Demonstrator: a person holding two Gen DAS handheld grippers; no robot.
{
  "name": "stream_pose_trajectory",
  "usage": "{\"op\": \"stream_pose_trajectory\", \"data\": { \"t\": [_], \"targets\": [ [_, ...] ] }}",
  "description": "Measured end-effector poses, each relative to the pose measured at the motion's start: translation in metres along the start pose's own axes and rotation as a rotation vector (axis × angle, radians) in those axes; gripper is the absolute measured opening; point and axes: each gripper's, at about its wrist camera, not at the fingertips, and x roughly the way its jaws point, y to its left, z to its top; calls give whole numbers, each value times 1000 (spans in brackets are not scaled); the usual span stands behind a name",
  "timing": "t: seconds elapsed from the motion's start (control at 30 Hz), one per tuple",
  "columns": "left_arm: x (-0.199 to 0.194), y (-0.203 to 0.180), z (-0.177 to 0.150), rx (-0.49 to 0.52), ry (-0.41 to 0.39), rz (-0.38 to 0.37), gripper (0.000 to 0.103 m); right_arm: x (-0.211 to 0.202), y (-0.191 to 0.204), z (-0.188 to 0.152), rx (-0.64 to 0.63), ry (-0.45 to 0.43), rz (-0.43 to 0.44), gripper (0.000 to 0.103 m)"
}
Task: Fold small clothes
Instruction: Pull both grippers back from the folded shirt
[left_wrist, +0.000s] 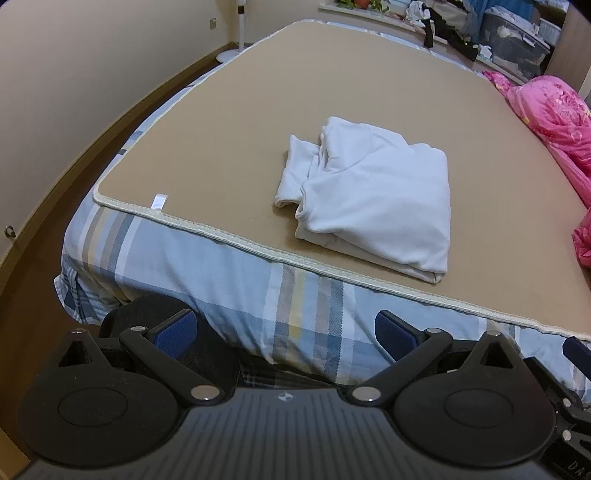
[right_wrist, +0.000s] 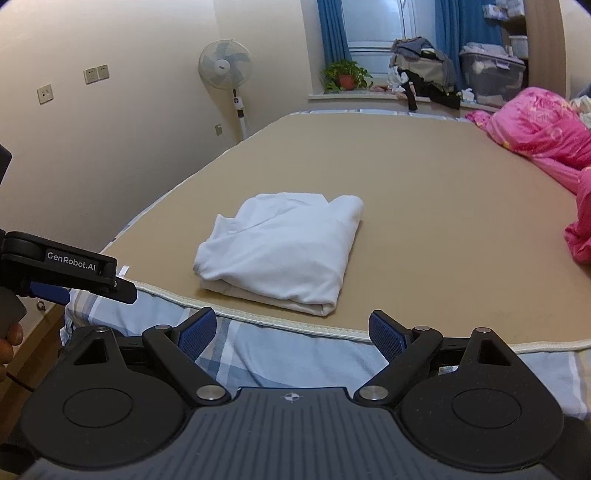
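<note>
Fingers on both tools stand spread wide and grasp nothing. Seen from the left wrist camera, the left gripper (left_wrist: 286, 334) shows its blue-padded fingers (left_wrist: 177, 332) parted over the bed's foot edge, with only bedding between them. Seen from the right wrist camera, the right gripper (right_wrist: 291, 336) is released the same way, hovering short of the mattress edge.

At twelve o'clock from the right gripper, a little way in from the near edge, lies the folded white knit garment (right_wrist: 280, 247), a soft jersey top already gathered into a rough rectangle. It rests on the flat tan mat with cream piping (right_wrist: 424, 192) that covers the bed, well apart from both tools. From the left gripper it lies at about one o'clock (left_wrist: 369, 199).

Judging by its drape, the cloth is light, limp and not fragile; it will sag from wherever it is pinched, and the stacked layers may slide over each other. A looser flap, perhaps a sleeve, pokes out at the bundle's ten o'clock corner in the left view. The thick rolled fold along the near edge looks like the firmest place to take hold, pinching all layers at two corners together.

Under the mat, a blue, white and beige plaid sheet (right_wrist: 258, 354) hangs down. A crumpled pink quilt (right_wrist: 539, 125) lies at two o'clock.
</note>
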Motion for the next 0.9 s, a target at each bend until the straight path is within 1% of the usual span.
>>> {"op": "stream_pose_trajectory", "data": {
  "t": [0.23,0.6,0.9],
  "targets": [
    [10,-5,9,-13,18,0,103,9,-8,-2,15,28,0,90],
    [26,-14,24,-26,21,20,103,24,-20,0,41,51,-7,90],
    [48,-19,49,-71,34,10,103,44,-42,13,64,64,-33,90]
  ]
}}
